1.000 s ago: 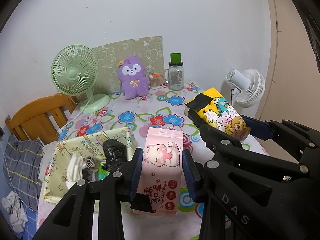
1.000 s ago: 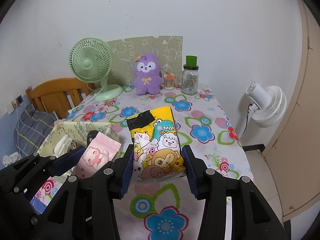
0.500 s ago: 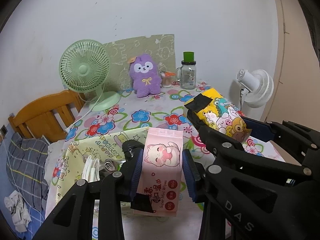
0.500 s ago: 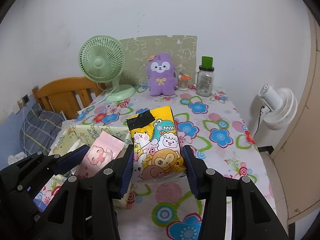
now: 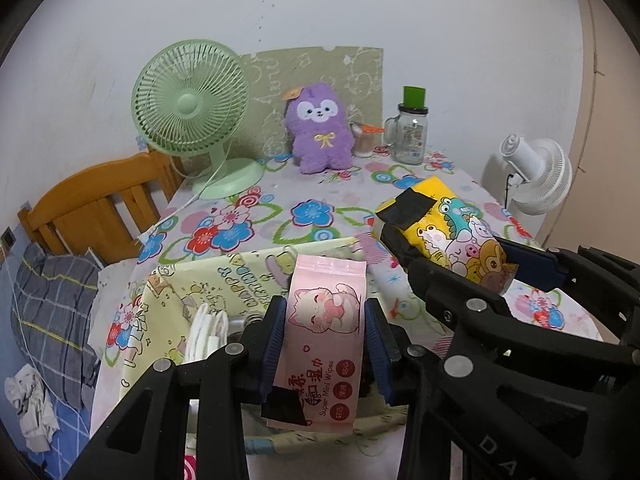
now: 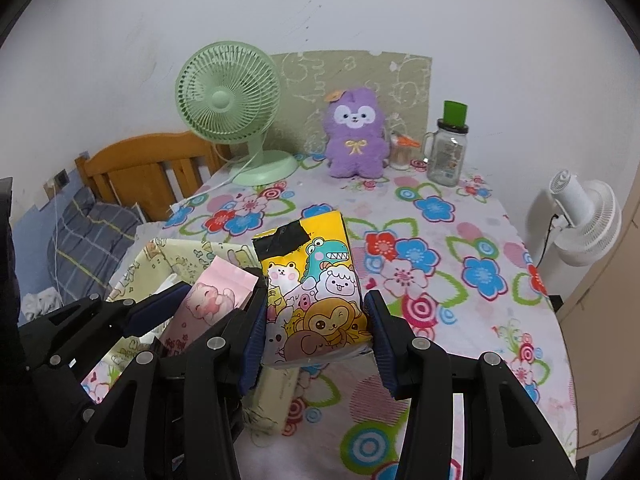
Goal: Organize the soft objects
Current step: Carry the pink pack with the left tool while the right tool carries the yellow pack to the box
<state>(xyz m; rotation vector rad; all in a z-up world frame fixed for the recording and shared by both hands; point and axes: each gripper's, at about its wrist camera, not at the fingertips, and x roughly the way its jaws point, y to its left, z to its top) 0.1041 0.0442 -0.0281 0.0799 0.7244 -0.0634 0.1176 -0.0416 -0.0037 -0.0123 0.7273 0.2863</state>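
My left gripper (image 5: 325,320) is shut on a pink pack of wet wipes (image 5: 324,336) and holds it above a pale yellow fabric storage box (image 5: 224,280). The box holds white soft items (image 5: 206,332). My right gripper (image 6: 316,320) is shut on a yellow cartoon tissue pack (image 6: 312,284), held above the floral tablecloth (image 6: 460,280), just right of the box (image 6: 160,260). In the right wrist view the left gripper (image 6: 192,304) with the pink pack (image 6: 212,300) shows at the left. A purple plush toy (image 6: 354,136) sits at the table's far edge.
A green desk fan (image 5: 192,112) stands at the back left. A glass jar with a green lid (image 5: 410,128) and a small cup (image 5: 364,140) stand beside the plush. A wooden bed frame (image 5: 96,208) lies left, and a white fan (image 6: 584,216) stands right of the table.
Both grippers have risen and pulled back with their packs still held; the table and box now look lower and farther. The box's inside shows less.
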